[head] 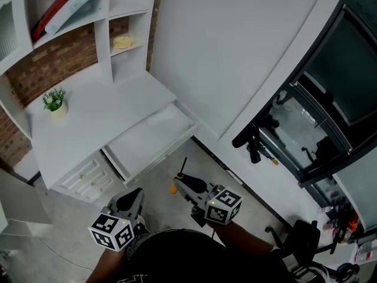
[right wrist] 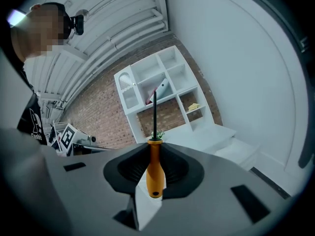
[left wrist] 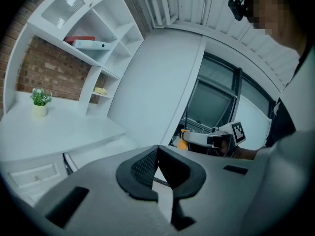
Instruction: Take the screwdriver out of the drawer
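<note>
screwdriver, orange plastic handle with a thin black metal shaft (right wrist: 155,171): clamped by the handle between the jaws of the right gripper (right wrist: 153,149); shaft points straight out past the jaw tips; held in the air, clear of the drawer.

drawer, shallow white rectangular tray (head: 147,141): stands pulled out from under the white desk top (head: 88,119).

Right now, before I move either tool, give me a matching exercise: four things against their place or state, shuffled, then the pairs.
Things:
1. screwdriver
2. drawer
3. potted plant
4. left tool

Place or state:
A. shut, nothing between its jaws
B. standing on the desk
C. pulled open
D. clamped in the right tool, shaft pointing up

Pairs: 1-D, 2-C, 3-B, 4-A.
</note>
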Motion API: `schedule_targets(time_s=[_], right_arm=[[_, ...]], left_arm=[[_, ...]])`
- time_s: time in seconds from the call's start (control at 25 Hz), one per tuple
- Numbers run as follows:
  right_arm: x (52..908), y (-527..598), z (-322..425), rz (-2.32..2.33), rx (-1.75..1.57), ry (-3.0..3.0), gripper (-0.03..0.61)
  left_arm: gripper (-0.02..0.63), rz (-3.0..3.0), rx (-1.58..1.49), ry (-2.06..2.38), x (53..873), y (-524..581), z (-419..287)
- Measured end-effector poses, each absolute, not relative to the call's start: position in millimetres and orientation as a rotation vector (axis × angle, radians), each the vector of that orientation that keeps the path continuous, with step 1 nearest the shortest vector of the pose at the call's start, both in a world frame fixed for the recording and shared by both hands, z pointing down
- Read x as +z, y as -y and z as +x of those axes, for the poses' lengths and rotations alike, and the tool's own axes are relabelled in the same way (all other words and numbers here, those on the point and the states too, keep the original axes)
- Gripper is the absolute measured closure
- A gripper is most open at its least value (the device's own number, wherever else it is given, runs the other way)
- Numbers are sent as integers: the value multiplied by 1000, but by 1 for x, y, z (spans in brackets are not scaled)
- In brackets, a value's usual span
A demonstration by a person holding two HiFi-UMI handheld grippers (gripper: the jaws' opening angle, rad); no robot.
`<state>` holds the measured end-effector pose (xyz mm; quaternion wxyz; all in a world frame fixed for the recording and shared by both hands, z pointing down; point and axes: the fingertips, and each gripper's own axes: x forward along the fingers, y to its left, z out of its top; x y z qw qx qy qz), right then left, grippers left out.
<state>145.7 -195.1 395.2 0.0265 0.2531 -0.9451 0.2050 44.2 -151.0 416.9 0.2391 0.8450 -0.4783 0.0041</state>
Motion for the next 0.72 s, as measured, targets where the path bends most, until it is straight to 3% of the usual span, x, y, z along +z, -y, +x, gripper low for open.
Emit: schedule_targets(time_s=[0.24, 0.72], right_arm=[[412, 165, 169, 718, 653, 2930, 508], [411, 136, 165, 654, 647, 2962, 508]], left_arm=[[598, 2290, 49, 1331, 424, 121, 77], [598, 2282, 77, 1395, 415, 106, 71]])
